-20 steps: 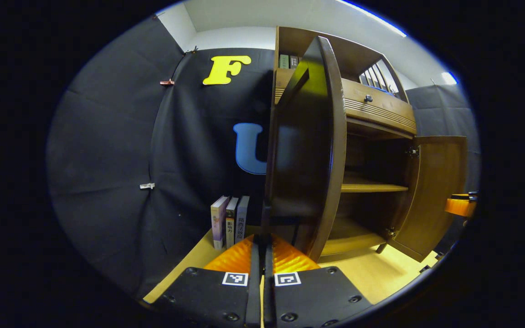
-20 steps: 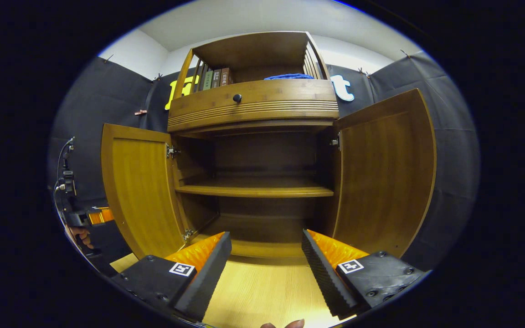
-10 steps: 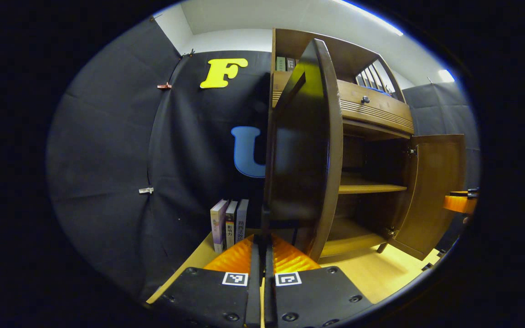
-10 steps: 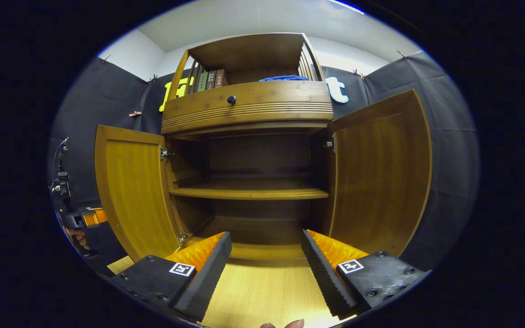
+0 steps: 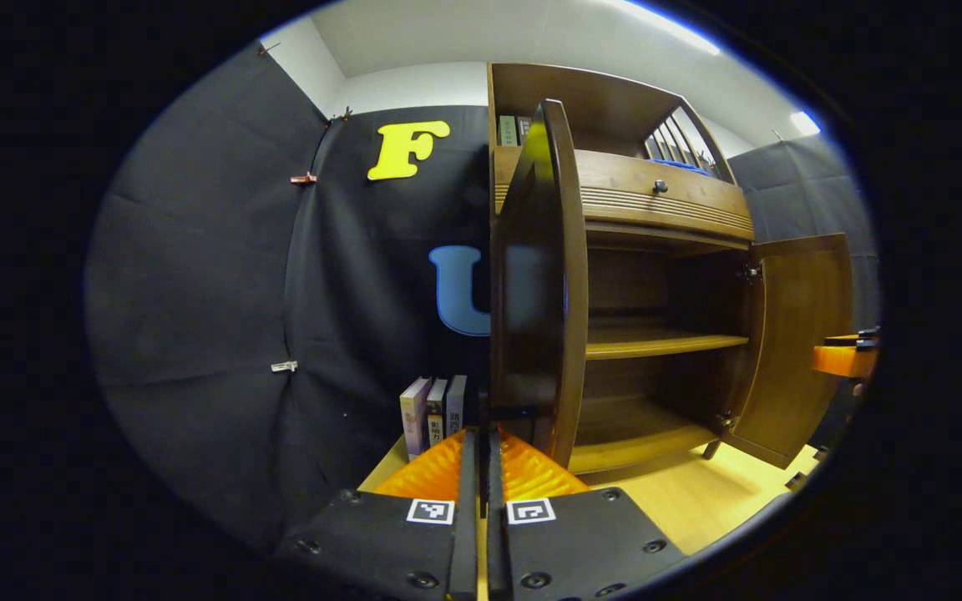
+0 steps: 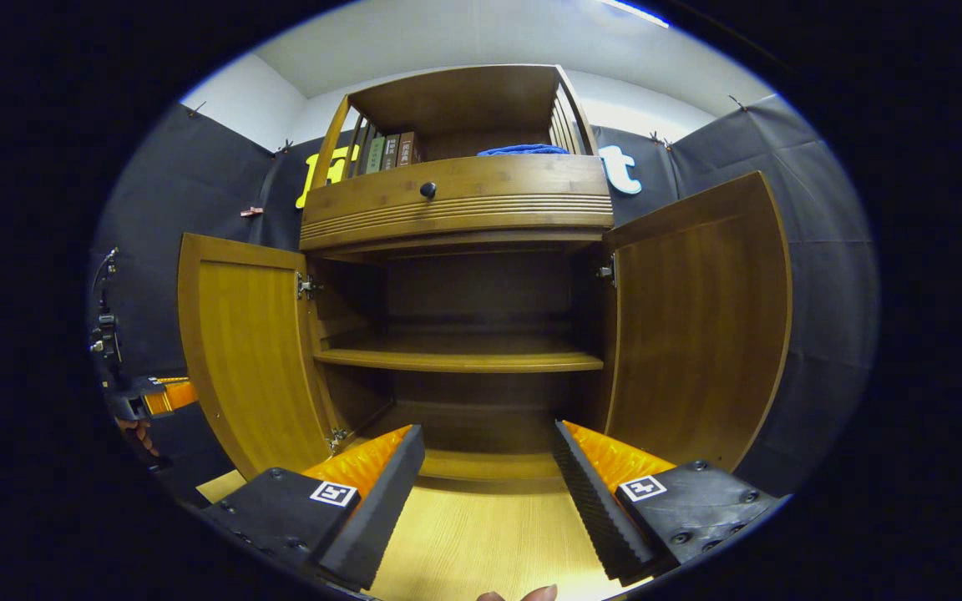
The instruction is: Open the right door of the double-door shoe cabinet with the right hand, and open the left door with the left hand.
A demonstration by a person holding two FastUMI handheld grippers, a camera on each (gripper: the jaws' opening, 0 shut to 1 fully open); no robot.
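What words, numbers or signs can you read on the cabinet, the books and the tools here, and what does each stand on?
Books beside the cabinet: print on the spines, too blurred to read.
Books on the top shelf: print on the spines, too small to read.
Square markers on the left gripper: a block pattern, no words.
Cabinet: no writing that I can see.

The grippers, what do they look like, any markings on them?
Each gripper, left and right, has two fingers on black bolted blocks, every block carrying a small square black-and-white tag. The right fingers have ridged inner faces. A cable rises behind the left gripper in the right gripper view.
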